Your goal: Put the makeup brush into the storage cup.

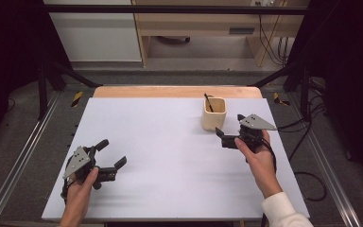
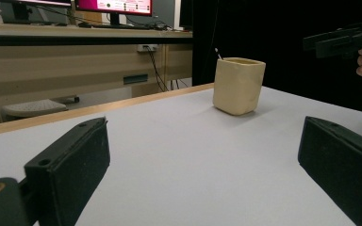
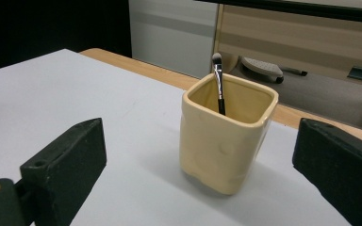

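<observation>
While empty, right claw (image 1: 228, 130) beside brush-holding cup (image 1: 213, 114).

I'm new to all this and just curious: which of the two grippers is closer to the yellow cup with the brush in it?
The right. The right gripper is just beside the yellow cup, jaws open, not touching it. The left gripper rests far off across the table, near its front left corner.

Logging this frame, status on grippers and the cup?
Left gripper open, empty. Right gripper open, empty, beside the cream square ceramic cup. Black-handled brush stands inside the cup. White table: nothing in the way.
</observation>
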Demonstrator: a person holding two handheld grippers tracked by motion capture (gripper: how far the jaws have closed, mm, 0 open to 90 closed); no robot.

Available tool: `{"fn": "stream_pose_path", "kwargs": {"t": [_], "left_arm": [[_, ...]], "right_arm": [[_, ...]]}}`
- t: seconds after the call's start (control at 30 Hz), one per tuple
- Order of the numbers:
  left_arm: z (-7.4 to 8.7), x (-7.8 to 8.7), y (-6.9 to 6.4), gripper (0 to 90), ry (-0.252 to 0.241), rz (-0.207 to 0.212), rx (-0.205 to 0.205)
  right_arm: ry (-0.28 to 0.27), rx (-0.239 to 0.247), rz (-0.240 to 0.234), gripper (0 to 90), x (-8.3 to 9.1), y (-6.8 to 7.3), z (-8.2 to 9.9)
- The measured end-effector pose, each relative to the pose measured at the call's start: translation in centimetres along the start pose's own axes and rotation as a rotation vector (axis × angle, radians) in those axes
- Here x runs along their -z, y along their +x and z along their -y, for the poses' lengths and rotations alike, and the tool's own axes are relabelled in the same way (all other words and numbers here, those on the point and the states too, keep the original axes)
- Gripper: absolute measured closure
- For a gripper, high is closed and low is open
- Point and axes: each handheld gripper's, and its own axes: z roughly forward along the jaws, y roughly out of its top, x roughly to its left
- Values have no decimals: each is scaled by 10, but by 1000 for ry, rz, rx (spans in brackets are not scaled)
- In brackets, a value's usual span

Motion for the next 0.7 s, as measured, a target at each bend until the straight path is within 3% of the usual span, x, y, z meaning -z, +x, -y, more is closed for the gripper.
{"fn": "stream_pose_path", "kwargs": {"t": [0.7], "left_arm": [[0, 0, -2, 24, -1, 7, -4]], "right_arm": [[12, 2, -15, 40, 24, 0, 23]]}}
